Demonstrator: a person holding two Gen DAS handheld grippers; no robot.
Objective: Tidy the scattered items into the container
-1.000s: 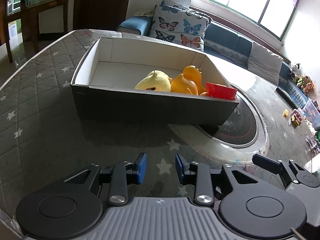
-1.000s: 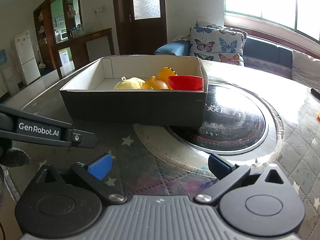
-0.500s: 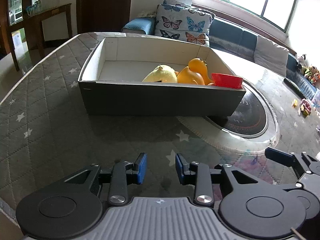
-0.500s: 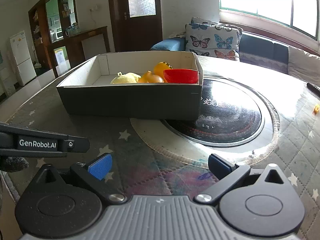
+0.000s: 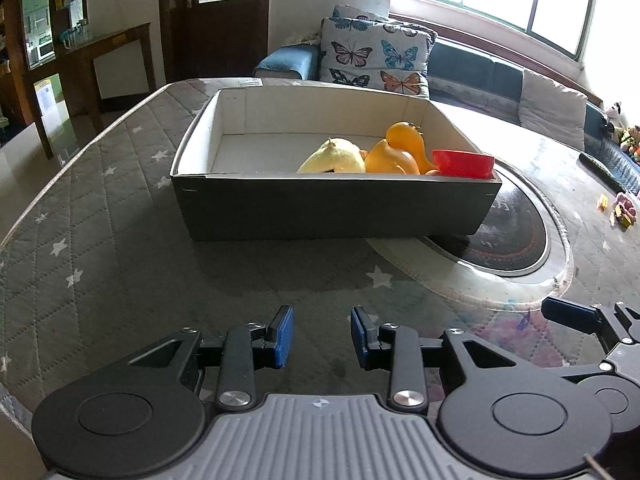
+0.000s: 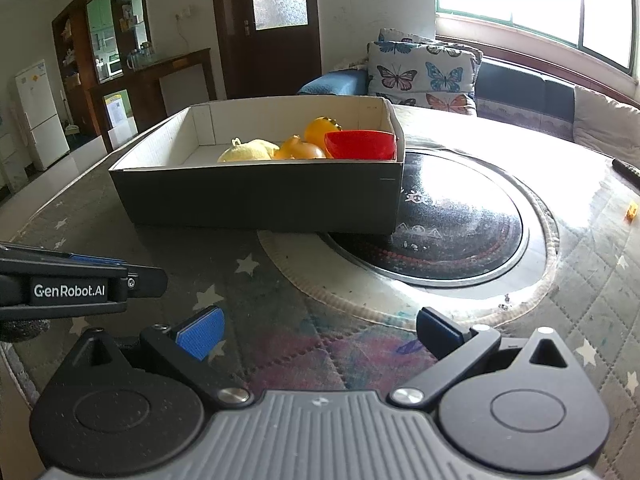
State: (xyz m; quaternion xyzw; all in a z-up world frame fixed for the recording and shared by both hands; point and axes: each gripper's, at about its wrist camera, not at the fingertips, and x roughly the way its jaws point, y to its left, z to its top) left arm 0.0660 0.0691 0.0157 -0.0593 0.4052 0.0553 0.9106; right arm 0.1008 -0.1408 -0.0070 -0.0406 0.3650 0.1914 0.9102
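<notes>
A dark cardboard box [image 5: 332, 212] with a white inside stands on the quilted table; it also shows in the right wrist view [image 6: 260, 200]. In its right end lie a yellow fruit [image 5: 334, 158], orange fruits [image 5: 396, 152] and a red bowl [image 5: 462, 163]; the right wrist view shows the bowl [image 6: 360, 145] too. My left gripper [image 5: 321, 336] is empty, its jaws a small gap apart, low over the table in front of the box. My right gripper [image 6: 318, 330] is wide open and empty, to the right of the left one.
A round dark glass turntable [image 6: 452, 224] lies right of the box. Small toys [image 5: 622, 208] and a dark remote [image 5: 600, 168] sit at the table's far right. A sofa with butterfly cushions [image 5: 376, 60] stands behind. The left gripper's body [image 6: 72, 288] shows in the right wrist view.
Both grippers have drawn back and risen slightly from the box, which now looks smaller and farther. Jaw openings are unchanged.
</notes>
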